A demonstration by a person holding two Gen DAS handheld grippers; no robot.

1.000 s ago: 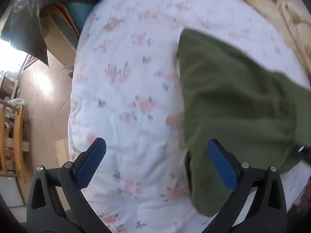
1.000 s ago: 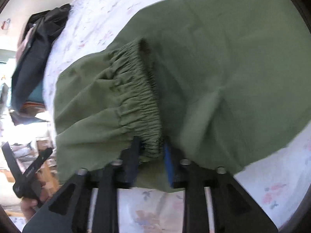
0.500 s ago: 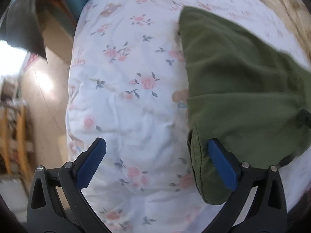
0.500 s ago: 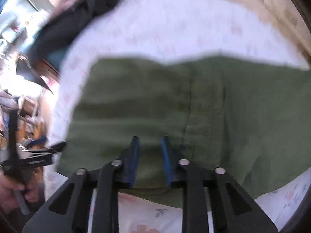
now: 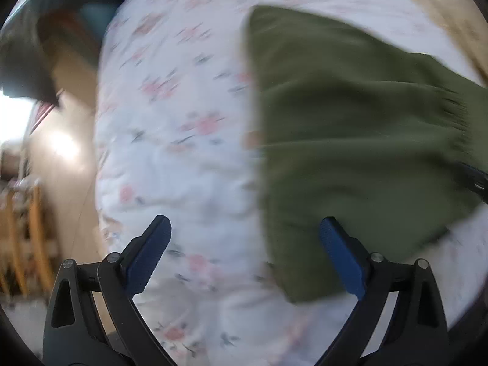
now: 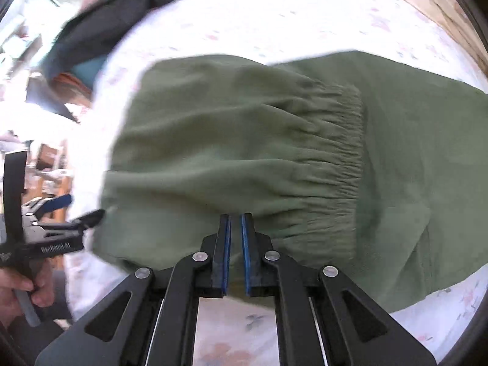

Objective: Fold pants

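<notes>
The green pants (image 6: 274, 158) lie partly folded on the flowered bedspread (image 5: 183, 152), the gathered waistband (image 6: 341, 158) doubled over the legs ahead of the right gripper (image 6: 235, 222). Its 2 jaws have just been closing and now stand almost together with a thin fold of green cloth between the blue pads — a pinch on the near edge of the pants, just left of the waistband's near end. The left gripper (image 5: 244, 244) has its jaws spread wide, narrowed only a touch in the last moment, and grips nothing: 1 pad hangs over bare bedspread, the other over the left edge of the pants, the cloth's near corner below and between them. In the right wrist view a hand (image 6: 18, 292) holds that gripper off the pants' left side. The risk, as I judge it, is the thin bite on the right: only 1 or 2 layers may be caught, so a lift could peel the top layer away and undo the fold. If the left jaws shut where they hang, they may gather bedspread along with the pants, or miss the corner altogether — leaving the fold skewed.
</notes>
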